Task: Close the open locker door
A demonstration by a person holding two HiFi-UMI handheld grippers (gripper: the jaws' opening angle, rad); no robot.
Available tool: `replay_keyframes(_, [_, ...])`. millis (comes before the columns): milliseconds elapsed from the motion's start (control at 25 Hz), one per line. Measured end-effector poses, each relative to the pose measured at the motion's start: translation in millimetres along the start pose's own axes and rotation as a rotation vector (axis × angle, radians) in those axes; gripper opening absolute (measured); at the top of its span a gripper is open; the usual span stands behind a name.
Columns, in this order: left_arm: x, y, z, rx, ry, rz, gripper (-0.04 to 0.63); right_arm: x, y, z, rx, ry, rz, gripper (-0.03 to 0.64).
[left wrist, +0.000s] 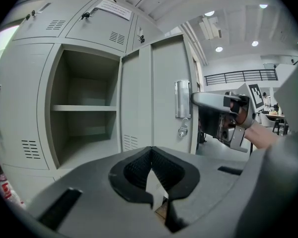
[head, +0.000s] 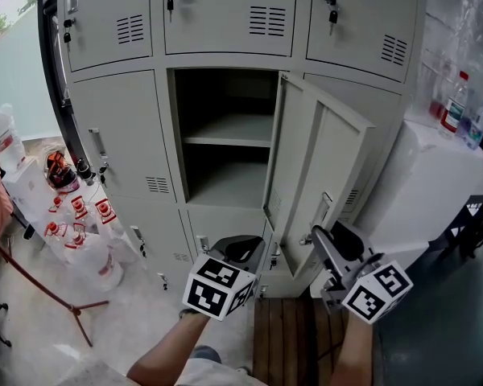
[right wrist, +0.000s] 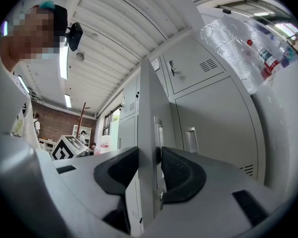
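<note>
The right gripper (right wrist: 150, 175) pinches the free edge of the open locker door (head: 314, 159). The left gripper (left wrist: 156, 190) sits near, fingers together, holding nothing.

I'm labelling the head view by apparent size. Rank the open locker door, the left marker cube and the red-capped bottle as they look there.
1. open locker door
2. left marker cube, enlarged by being nearest the camera
3. red-capped bottle, which stands farther back
</note>
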State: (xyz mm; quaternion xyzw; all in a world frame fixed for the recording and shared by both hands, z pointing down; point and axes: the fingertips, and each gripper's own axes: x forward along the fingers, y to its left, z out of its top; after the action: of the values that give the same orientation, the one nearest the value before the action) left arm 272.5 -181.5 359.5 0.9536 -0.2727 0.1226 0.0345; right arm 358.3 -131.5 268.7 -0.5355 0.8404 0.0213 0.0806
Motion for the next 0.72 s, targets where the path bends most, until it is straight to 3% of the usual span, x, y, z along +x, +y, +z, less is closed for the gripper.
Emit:
replay_keyframes(440, [-14, 24, -7, -0.01, 0.006, 0.058, 0.008, 25, 38, -5, 0.0, 0.007, 0.137, 0.144])
replay_keyframes(720, [-25, 36, -11, -0.016, 0.008, 0.099, 0.008, 36, 51, -7, 0.014, -0.013, 0.156, 0.149])
